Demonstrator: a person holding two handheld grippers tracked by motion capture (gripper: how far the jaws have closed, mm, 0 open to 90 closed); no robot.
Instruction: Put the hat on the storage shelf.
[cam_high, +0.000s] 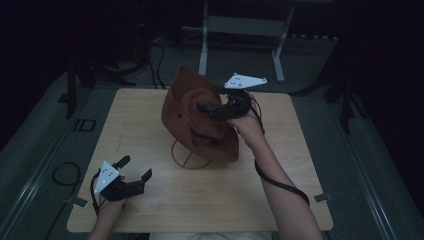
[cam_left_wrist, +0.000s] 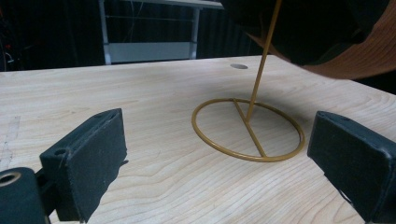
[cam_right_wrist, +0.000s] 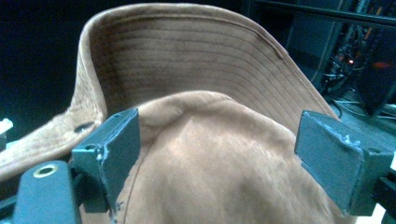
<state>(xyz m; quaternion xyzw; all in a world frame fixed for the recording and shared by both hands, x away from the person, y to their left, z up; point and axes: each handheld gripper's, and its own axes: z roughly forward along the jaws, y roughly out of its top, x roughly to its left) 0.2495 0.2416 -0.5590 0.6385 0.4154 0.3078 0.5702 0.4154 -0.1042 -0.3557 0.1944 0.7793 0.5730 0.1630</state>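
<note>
Right gripper view: hat (cam_right_wrist: 205, 154) crown between wide-open jaws, pads apart from it.

No words, labels, brand marks or numbers can be read anywhere; the dim light may hide small print on the hat (cam_high: 200, 117) or the surface (cam_high: 150, 200).

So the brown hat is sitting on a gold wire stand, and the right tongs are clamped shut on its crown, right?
Not quite. The right tongs are open, one pad each side of the hat crown, as the right gripper view shows. The hat does sit on the gold wire stand.
</note>
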